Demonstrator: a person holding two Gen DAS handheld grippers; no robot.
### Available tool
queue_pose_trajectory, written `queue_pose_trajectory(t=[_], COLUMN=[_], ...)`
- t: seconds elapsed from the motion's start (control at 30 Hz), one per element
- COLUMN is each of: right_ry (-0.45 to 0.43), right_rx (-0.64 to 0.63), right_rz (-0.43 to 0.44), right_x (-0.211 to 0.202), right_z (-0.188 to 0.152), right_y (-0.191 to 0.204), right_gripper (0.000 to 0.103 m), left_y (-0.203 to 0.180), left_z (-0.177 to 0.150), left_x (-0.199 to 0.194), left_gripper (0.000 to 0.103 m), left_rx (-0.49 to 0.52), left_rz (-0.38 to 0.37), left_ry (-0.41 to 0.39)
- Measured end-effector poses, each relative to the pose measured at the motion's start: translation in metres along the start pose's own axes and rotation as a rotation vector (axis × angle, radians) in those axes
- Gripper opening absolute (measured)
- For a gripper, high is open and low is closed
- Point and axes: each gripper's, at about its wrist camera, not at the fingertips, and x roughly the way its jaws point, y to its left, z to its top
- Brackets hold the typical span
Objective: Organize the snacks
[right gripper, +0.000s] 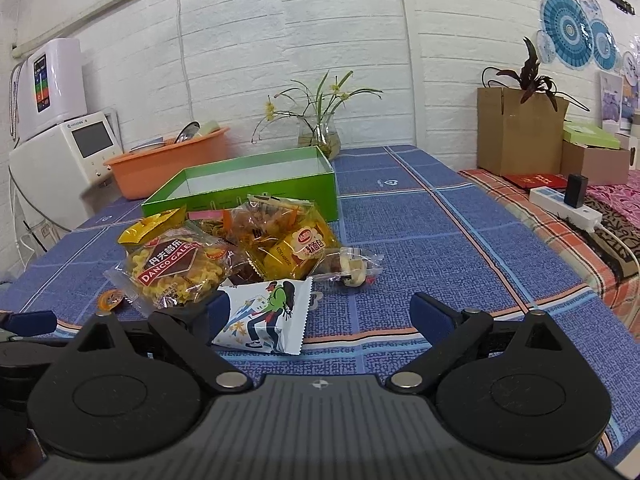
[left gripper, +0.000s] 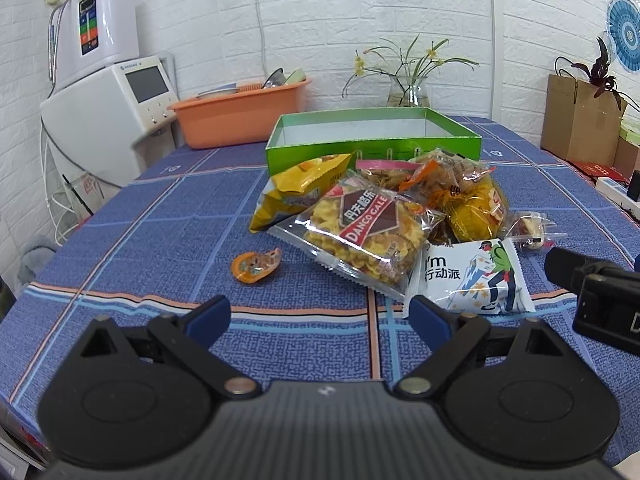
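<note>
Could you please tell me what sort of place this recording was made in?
Probably a home kitchen or dining corner: a clothed table against a white brick-pattern wall, a countertop water purifier, an orange basin of dishes, and a vase of flowers.

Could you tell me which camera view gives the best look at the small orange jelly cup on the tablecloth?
The left wrist view: the orange jelly cup lies alone and unobstructed, left of the snack pile. In the right wrist view the cup is only a small sliver, partly hidden behind the right gripper.
</note>
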Motion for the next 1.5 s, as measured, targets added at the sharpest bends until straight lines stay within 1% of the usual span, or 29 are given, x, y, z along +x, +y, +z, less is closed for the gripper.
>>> queue_pose_trajectory(t=[0.1, 0.2, 0.27, 0.33, 0.4, 0.47, 0.53, 0.6, 0.7, 0.73, 0.77, 0.8, 0.87, 1.0, 1.1, 1.13, 1.17, 1.2, 1.23, 1.27, 1.33, 1.37, 1.4, 1.43, 1.5], right_ry=[0.004, -0.032, -0.057, -0.052, -0.047, -0.044, -0.059, -0.065, -0.075, -0.076, -0.076, -0.076, -0.074, -0.06, -0.046, -0.036, -0.036, -0.038, -0.045, -0.073, -0.091, -0.11, -0.124, -0.127, -0.115], right_rx=[0.006, 0.038, 0.065, 0.066, 0.072, 0.074, 0.056, 0.051, 0.034, 0.026, 0.026, 0.018, 0.017, 0.038, 0.05, 0.048, 0.048, 0.052, 0.054, 0.035, 0.018, -0.002, -0.027, -0.069, -0.079], right_rz=[-0.02, 0.04, 0.065, 0.098, 0.11, 0.143, 0.168, 0.17, 0.167, 0.144, 0.144, 0.099, 0.088, 0.105, 0.1, 0.122, 0.122, 0.137, 0.147, 0.146, 0.138, 0.138, 0.142, 0.133, 0.127], right_x=[0.0, -0.004, -0.006, -0.006, -0.006, -0.006, -0.01, -0.011, -0.014, -0.014, -0.014, -0.013, -0.013, -0.011, -0.008, -0.007, -0.007, -0.006, -0.007, -0.007, -0.007, -0.006, -0.004, 0.005, 0.01], right_z=[0.0, -0.002, -0.002, -0.003, -0.003, -0.004, -0.004, -0.003, -0.003, -0.003, -0.003, -0.004, -0.004, -0.004, -0.003, -0.002, -0.002, -0.001, 0.001, 0.007, 0.01, 0.015, 0.02, 0.032, 0.036], right_y=[-0.003, -0.008, -0.01, -0.01, -0.01, -0.009, -0.005, -0.003, -0.001, 0.0, 0.0, 0.002, 0.002, -0.002, -0.004, -0.006, -0.006, -0.009, -0.011, -0.016, -0.019, -0.023, -0.026, -0.032, -0.035], right_gripper=[0.103, 0.103, 0.103, 0.103, 0.103, 0.103, 0.103, 0.103, 0.103, 0.103, 0.103, 0.103, 0.103, 0.103, 0.103, 0.103, 0.103, 0.103, 0.103, 0.103, 0.103, 0.103, 0.103, 0.103, 0.103], left_y=[0.002, 0.003, 0.003, 0.007, 0.011, 0.014, 0.014, 0.013, 0.011, 0.01, 0.009, 0.008, 0.009, 0.014, 0.016, 0.017, 0.019, 0.021, 0.025, 0.029, 0.039, 0.045, 0.053, 0.06, 0.068], left_z=[0.0, -0.002, -0.003, -0.006, -0.01, -0.014, -0.017, -0.018, -0.017, -0.017, -0.017, -0.017, -0.017, -0.016, -0.016, -0.016, -0.015, -0.013, -0.011, -0.009, -0.006, -0.005, -0.004, -0.002, 0.003], left_x=[-0.001, -0.005, -0.008, -0.009, -0.01, -0.013, -0.014, -0.013, -0.012, -0.012, -0.012, -0.012, -0.012, -0.01, -0.009, -0.01, -0.01, -0.011, -0.011, -0.01, -0.004, 0.0, 0.006, 0.011, 0.024], left_gripper=[0.091, 0.091, 0.091, 0.091, 0.091, 0.091, 0.091, 0.091, 0.091, 0.091, 0.091, 0.091, 0.091, 0.091, 0.091, 0.091, 0.091, 0.091, 0.091, 0.091, 0.091, 0.091, 0.091, 0.091, 0.091], left_rx=[-0.004, -0.005, -0.016, -0.045, -0.075, -0.099, -0.099, -0.087, -0.065, -0.054, -0.046, -0.041, -0.043, -0.079, -0.087, -0.082, -0.07, -0.054, -0.029, 0.003, 0.067, 0.095, 0.114, 0.125, 0.117], left_rz=[-0.028, -0.055, -0.051, -0.037, -0.041, -0.042, -0.044, -0.051, -0.03, -0.021, -0.018, -0.02, -0.033, -0.07, -0.097, -0.11, -0.119, -0.114, -0.097, -0.069, -0.028, -0.02, -0.031, -0.053, -0.075], left_ry=[-0.001, -0.022, -0.041, -0.054, -0.063, -0.068, -0.061, -0.046, -0.036, -0.033, -0.033, -0.032, -0.031, -0.028, -0.028, -0.039, -0.055, -0.076, -0.105, -0.133, -0.169, -0.186, -0.203, -0.205, -0.163])
